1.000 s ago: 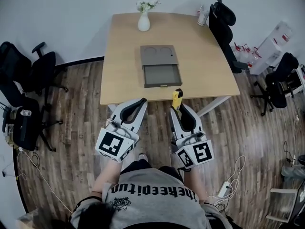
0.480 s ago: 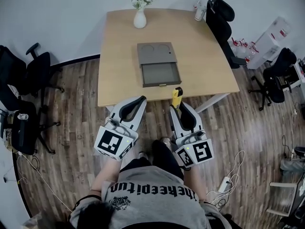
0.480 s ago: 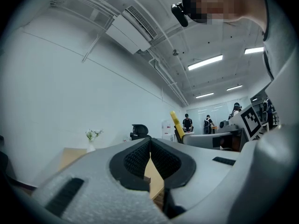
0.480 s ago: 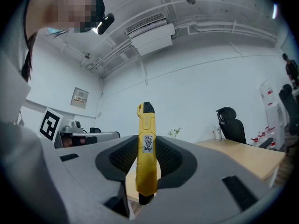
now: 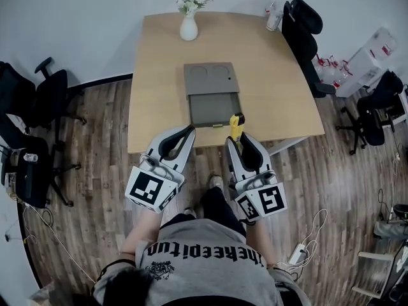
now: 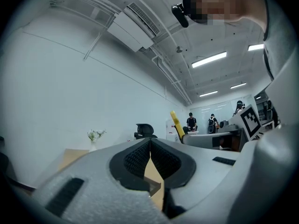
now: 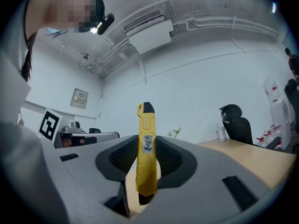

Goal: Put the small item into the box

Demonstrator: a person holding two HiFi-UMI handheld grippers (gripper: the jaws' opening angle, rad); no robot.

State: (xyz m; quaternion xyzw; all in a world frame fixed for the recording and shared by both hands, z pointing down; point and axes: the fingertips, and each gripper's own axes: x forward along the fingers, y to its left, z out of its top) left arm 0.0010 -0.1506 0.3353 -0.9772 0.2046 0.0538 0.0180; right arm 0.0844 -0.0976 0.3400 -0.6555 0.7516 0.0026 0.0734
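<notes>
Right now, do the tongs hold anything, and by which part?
The right tongs grip the yellow utility knife around its middle, upright. The left tongs are shut on nothing.

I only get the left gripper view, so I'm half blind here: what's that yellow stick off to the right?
Observer: A yellow knife, clamped upright in the right claw.
Operator: Where's the box?
Observer: The head view shows a gray box in the middle of the table, its tray pulled open toward the person.
Operator: Anything inside?
Observer: From above, the tray looks bare.
</notes>
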